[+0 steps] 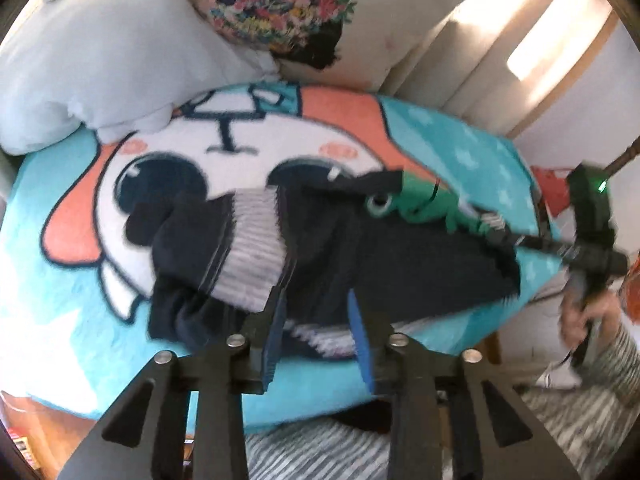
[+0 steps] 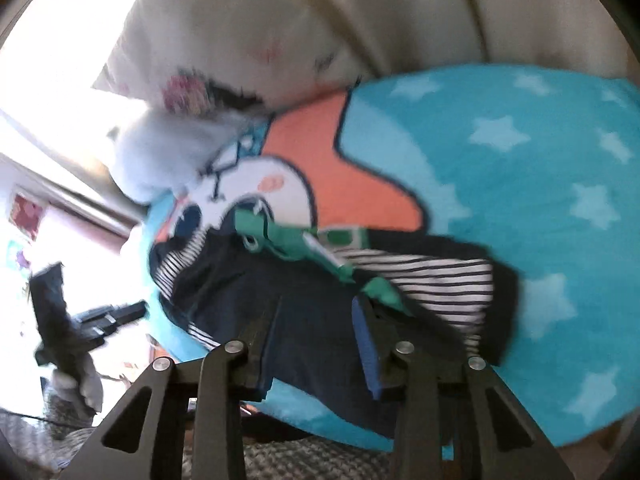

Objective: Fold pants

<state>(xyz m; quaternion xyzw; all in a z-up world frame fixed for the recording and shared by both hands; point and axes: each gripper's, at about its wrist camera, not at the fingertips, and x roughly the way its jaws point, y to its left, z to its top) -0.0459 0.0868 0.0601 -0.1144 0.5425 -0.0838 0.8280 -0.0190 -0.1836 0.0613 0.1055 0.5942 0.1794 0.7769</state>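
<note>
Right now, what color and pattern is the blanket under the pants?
The blanket is turquoise with pale stars and an orange-and-white cartoon face; the right wrist view shows it best.

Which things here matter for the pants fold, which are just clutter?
Job:
- dark pants with striped panels and green patch
- left gripper, jaws open
- right gripper, jaws open

Clutter:
- cartoon blanket underneath
- white plush
- floral pillow

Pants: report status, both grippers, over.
Left gripper open, empty, above pants. Right gripper open, empty. Pants bunched on blanket, not flat. Pillows behind, nothing blocking.
</note>
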